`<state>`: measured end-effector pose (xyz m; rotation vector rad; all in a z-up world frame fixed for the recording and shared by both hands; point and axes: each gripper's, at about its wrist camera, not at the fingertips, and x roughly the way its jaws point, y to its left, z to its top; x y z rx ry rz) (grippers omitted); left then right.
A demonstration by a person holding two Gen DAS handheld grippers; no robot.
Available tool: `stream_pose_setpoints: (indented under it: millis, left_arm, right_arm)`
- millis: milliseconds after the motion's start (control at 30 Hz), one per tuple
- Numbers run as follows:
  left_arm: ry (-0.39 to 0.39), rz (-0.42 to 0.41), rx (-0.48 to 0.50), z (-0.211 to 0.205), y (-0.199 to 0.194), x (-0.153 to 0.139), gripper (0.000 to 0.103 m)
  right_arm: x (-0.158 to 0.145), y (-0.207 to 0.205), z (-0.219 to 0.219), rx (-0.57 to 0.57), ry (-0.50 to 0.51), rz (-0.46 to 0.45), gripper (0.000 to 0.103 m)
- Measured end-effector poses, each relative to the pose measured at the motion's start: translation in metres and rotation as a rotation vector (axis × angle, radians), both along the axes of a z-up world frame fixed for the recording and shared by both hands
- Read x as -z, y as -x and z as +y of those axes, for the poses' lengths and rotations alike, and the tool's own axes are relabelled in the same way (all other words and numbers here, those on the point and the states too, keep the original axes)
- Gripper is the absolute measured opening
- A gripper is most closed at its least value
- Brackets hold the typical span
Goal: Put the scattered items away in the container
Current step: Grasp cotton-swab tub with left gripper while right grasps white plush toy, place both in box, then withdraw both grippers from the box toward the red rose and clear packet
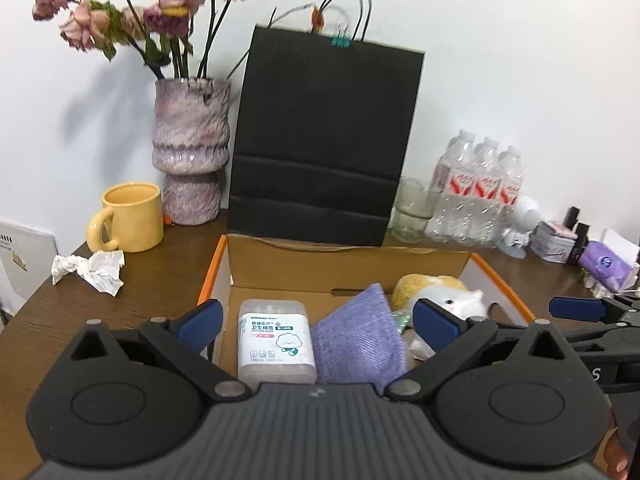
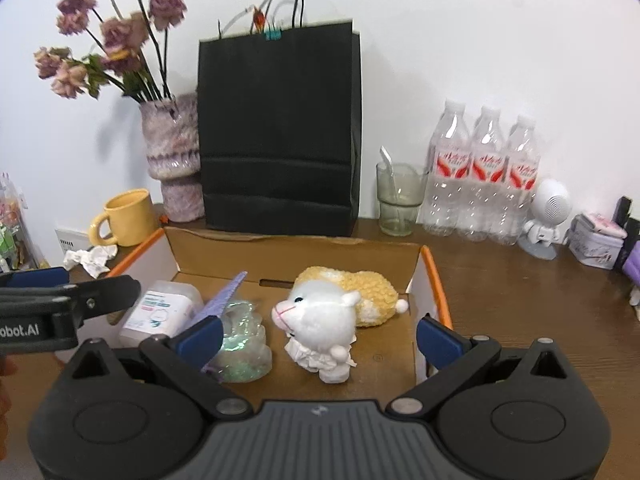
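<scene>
Both grippers over near edge of box [image 1: 424, 258], fingers pointing into it.

Left gripper [image 1: 318, 322]: fingers wide apart, nothing between them. Blue pads visible on both tips.

Right gripper [image 2: 320, 338]: fingers wide apart, holding nothing. Its left pad overlaps the clear bag [image 2: 244, 344] in view; contact cannot be told.

Box: open cardboard, orange trim along left and right rims, sits on the brown table [image 2: 520, 292], just near of the black bag [image 1: 326, 140].

Contents, left to right:
- swab box [image 1: 275, 344], clear plastic with white label, left side of box.
- purple cloth [image 1: 358, 340], just right of swab box, propped up on edge, touching it in the left wrist view.
- clear bag with iridescent bits, right of the cloth, near side.
- plush [image 2: 320, 316], white head, yellow back, centre-right of box floor; the head points near-left.

Outside the box:
- crumpled tissue [image 1: 90, 270] on table, well left of box, just near of the yellow mug [image 1: 130, 218].
- vase [image 1: 192, 152] with dried flowers, far left, beside black bag.
- glass [image 2: 400, 200] right of black bag; bottles [image 2: 482, 176] right of glass, shrink-wrapped pack.
- white figure [image 2: 546, 220] right of bottles.
- small tin [image 2: 596, 246] far right.
</scene>
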<state>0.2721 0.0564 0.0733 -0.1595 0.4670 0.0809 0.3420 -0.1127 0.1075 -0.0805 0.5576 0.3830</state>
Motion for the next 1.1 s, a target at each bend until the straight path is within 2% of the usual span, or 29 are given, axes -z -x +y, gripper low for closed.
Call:
stream_pose_setpoints:
  millis: [300,400,567,733,1100]
  left_arm:
    - [0.035,-0.042,0.026,-0.006,0.067,0.003,0.103]
    - [0.032,-0.041,0.044,-0.01,0.091,0.006,0.103]
    - [0.025,-0.041,0.014,-0.014,0.127,0.015,0.103]
    - [-0.004,-0.016,0.007,-0.017,0.152,0.025,0.103]
    - [-0.043,0.008,-0.005,-0.018,0.187,0.046,0.103]
  right_arm:
    - [0.0,0.068,-0.017,0.005,-0.007,-0.044,0.103]
    - [0.006,0.093,-0.025,0.0,-0.012,-0.044,0.103]
    - [0.019,0.127,-0.038,0.005,-0.013,-0.018,0.103]
    - [0.034,0.156,-0.052,0.015,-0.03,0.004,0.103]
    - [0.058,0.197,-0.066,0.042,0.014,0.003,0.103]
